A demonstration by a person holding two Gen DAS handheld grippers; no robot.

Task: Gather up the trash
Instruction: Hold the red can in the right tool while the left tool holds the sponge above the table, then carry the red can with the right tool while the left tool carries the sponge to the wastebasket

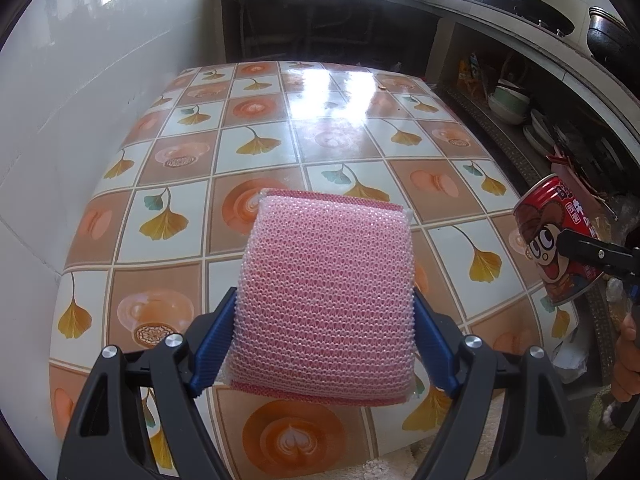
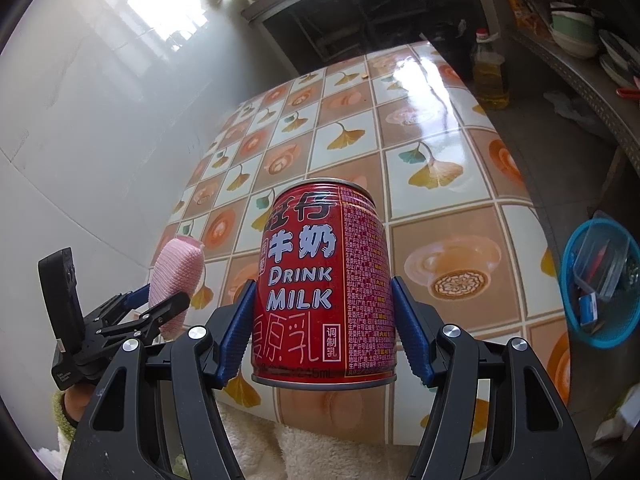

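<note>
1. Left gripper (image 1: 326, 344) clamps the sponge (image 1: 326, 292) by its side edges, centre frame, lifted clear of the table (image 1: 256, 120); apparently for carrying off.
2. Right gripper (image 2: 324, 336) clamps the can (image 2: 324, 280) upright by its sides, centre frame.
3. Basket (image 2: 576, 320), right edge; holds clear plastic boxes, likely the trash destination.

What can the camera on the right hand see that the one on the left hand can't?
Only the right view: a blue basket on the floor and a bottle of yellow oil. Only the left view: dark pans on the counter. Both: the tiled table, the pink sponge in the left tool, and the red milk can in the right tool.
</note>
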